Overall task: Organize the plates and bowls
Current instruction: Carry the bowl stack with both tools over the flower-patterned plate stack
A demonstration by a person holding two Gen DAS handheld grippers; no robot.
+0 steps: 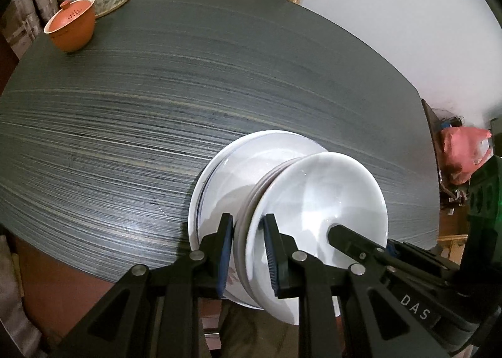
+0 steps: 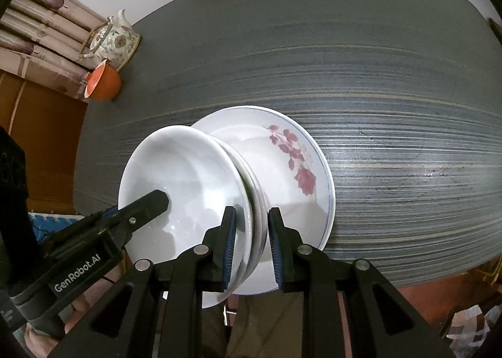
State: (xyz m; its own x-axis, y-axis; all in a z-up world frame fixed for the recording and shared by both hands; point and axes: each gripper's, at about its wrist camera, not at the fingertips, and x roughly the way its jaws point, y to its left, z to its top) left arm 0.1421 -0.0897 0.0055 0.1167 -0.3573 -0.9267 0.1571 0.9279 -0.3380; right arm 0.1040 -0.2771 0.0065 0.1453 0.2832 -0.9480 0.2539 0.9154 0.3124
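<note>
On a dark streaked table (image 1: pixel 157 126) backed by a white wall (image 1: pixel 392 28), both the left gripper (image 1: pixel 249 251) and right gripper (image 2: pixel 251 242) clamp the rims of stacked white bowls (image 2: pixel 188 176) at the near edge.

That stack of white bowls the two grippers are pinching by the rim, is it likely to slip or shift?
Probably slippery: the stack of white bowls looks glossy. Each gripper, left and right, clamps only a narrow patch of rim, so the nested bowls might shift. It looks rigid and breakable, and it hangs partly past the table edge, so a slip could mean a fall.
</note>
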